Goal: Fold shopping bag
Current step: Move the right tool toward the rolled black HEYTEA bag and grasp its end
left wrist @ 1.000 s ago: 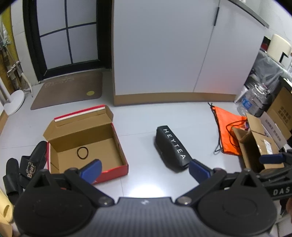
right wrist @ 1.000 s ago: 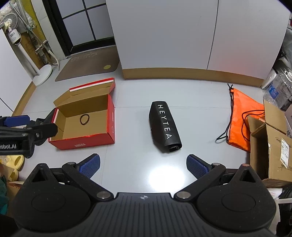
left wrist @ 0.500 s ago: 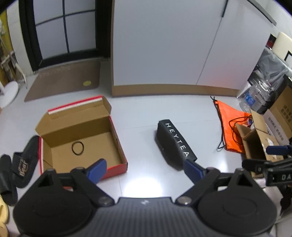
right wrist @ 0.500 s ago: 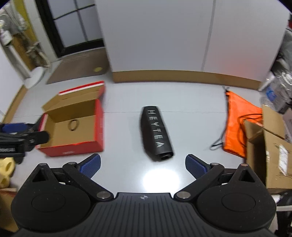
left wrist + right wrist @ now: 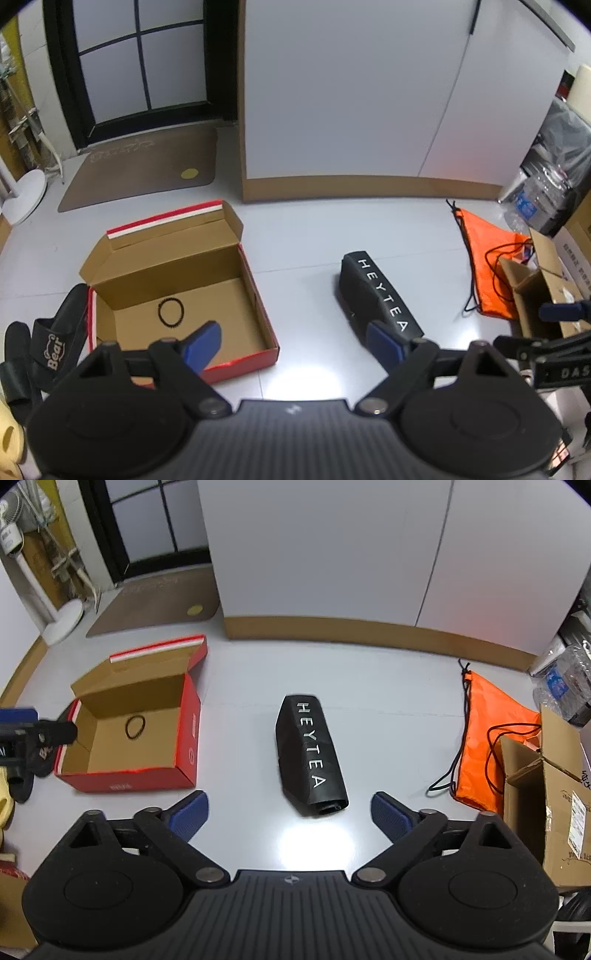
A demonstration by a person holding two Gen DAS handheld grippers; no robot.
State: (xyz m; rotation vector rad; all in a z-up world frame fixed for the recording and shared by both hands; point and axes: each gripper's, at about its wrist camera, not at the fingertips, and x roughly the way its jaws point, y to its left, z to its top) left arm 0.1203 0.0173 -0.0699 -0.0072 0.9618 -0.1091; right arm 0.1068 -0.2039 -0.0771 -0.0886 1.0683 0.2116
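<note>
Right hand-held gripper point(image 5: 290, 812): jaws wide apart and closing, nothing between the blue pads; it hangs above the pale floor point(image 5: 388, 709), pointing steeply down. Left hand-held gripper point(image 5: 293, 341): jaws also spread wide and closing, nothing held; its left pad shows in front of the red box, its right pad in front of the bag's near end.

Shopping bag point(image 5: 310, 755): black, rolled into a long bundle w/ white "HEYTEA" lettering, lying on the floor at approx. mid-area, just beyond the right gripper's pads, open end toward the camera. No pad touches it.

Left of bag, apart from it: red cardboard box point(image 5: 147, 731), lid open and tipped back, w/ a black hair tie point(image 5: 135, 728) on its bottom. Black slippers point(image 5: 48, 347) lie by the box's left side.

Right of bag, well apart: orange drawstring bag point(image 5: 491, 738) flat on the floor, next to an open brown carton point(image 5: 546, 797).

Far: white cabinet point(image 5: 332, 554) w/ brown plinth; brown doormat point(image 5: 155, 602) before a dark-framed door.
</note>
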